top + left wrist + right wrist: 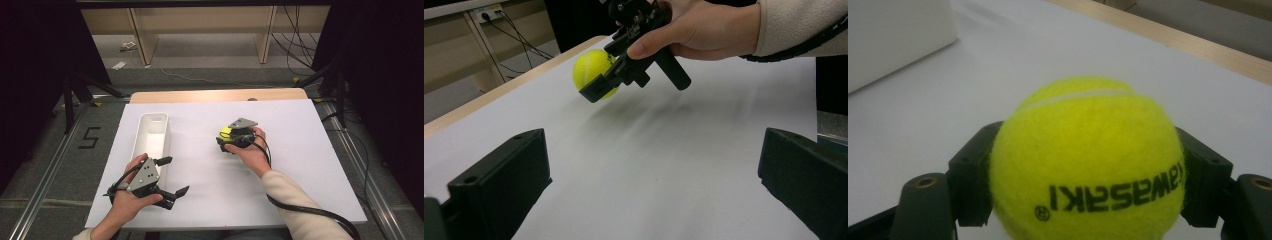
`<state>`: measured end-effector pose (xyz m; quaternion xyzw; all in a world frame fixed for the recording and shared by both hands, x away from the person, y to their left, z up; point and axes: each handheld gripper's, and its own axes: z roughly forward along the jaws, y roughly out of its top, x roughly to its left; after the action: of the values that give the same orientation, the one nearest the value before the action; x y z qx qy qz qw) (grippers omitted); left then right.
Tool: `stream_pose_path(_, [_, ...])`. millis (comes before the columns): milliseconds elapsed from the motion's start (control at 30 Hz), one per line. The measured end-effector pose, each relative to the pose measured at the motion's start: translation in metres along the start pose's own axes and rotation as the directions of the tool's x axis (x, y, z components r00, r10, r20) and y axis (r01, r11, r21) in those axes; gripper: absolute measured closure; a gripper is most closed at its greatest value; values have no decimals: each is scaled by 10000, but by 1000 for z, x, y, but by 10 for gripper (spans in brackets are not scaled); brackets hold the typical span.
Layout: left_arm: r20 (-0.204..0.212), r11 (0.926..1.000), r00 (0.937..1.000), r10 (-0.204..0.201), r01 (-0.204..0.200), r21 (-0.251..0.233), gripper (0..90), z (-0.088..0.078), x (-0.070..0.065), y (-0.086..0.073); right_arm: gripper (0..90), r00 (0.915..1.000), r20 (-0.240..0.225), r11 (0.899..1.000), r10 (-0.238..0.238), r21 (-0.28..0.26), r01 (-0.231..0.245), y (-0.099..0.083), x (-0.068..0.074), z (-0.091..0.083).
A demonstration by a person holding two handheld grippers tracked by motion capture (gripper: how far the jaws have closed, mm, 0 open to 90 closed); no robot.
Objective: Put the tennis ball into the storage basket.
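The right gripper has its jaws clamped on the yellow tennis ball, just right of the table's centre. Keep the squeeze even and carry it toward nine o'clock, over the white bin. The left gripper rests spread wide at seven o'clock.

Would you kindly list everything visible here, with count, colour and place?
Ball: one, yellow-green with black lettering, held between the jaws of the right claw, mid-table.
Bin: one, white, long, on the left of the sheet.
Sheet: one, white, covering the table.
Table: one, light wood edge showing at the far side.
Shelving: one unit, light wood, on the floor beyond the table.
Right claw: one, black, shut on the ball, in the person's right hand.
Left claw: one, black, open, near the bin's front end, in the left hand.
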<state>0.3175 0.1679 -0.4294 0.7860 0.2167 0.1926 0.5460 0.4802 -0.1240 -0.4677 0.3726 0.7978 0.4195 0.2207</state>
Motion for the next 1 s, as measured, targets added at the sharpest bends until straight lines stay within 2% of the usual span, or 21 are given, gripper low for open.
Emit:
stream_pose_path(333, [4,10000,10000,12,-12,5,0,0,0,0,262,10000,47,9998,67,-210,-66,2,-1,-3])
stream_pose_path(1000, [5,10000,10000,21,-21,0,0,0,0,0,263,9996,-267,9990,35,-451,-47,8,4,-7])
